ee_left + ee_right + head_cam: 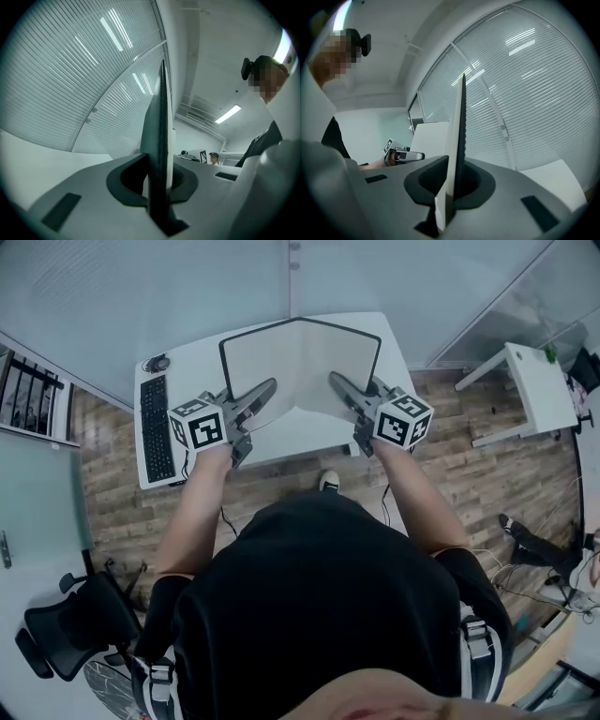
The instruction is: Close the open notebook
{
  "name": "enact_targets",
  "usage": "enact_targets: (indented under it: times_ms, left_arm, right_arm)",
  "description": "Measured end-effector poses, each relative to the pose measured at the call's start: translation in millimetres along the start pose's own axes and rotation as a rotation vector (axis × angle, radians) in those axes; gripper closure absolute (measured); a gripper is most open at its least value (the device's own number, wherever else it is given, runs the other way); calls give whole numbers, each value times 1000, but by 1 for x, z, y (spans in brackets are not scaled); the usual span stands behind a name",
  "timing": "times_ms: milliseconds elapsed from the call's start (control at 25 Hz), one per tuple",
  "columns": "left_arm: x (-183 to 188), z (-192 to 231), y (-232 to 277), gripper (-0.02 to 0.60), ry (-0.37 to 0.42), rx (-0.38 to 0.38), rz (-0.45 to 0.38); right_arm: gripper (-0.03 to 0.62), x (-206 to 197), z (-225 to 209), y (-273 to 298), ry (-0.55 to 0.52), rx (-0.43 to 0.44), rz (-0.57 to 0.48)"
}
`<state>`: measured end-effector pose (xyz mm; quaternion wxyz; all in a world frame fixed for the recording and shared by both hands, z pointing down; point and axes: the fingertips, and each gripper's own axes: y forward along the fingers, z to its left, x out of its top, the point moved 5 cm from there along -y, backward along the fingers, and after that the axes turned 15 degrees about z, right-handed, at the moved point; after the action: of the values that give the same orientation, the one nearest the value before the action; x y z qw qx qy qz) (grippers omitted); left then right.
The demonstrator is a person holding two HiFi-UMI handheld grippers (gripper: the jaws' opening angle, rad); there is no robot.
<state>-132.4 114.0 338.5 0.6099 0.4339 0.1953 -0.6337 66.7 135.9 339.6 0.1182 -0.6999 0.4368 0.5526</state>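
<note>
Head view is showing the open notebook (300,367) over the white desk (192,362), its halves tilting up in a shallow V, possibly hanging clear of the surface; the left gripper (270,386) is clamping the left cover; the right gripper (335,381) is clamping the right cover and pages; a keyboard (155,427) is lying at the desk's left.

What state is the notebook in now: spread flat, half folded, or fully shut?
Half folded: the notebook forms a V, its halves raised and apart, left claw and right claw each pinching one.
</note>
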Motion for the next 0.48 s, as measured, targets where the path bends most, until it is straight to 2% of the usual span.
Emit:
enact_targets:
  times_ms: [480]
  left_arm:
    - [31, 18, 36, 532, 2, 14, -9]
  right_arm:
    - [533, 24, -49, 3, -7, 12, 5]
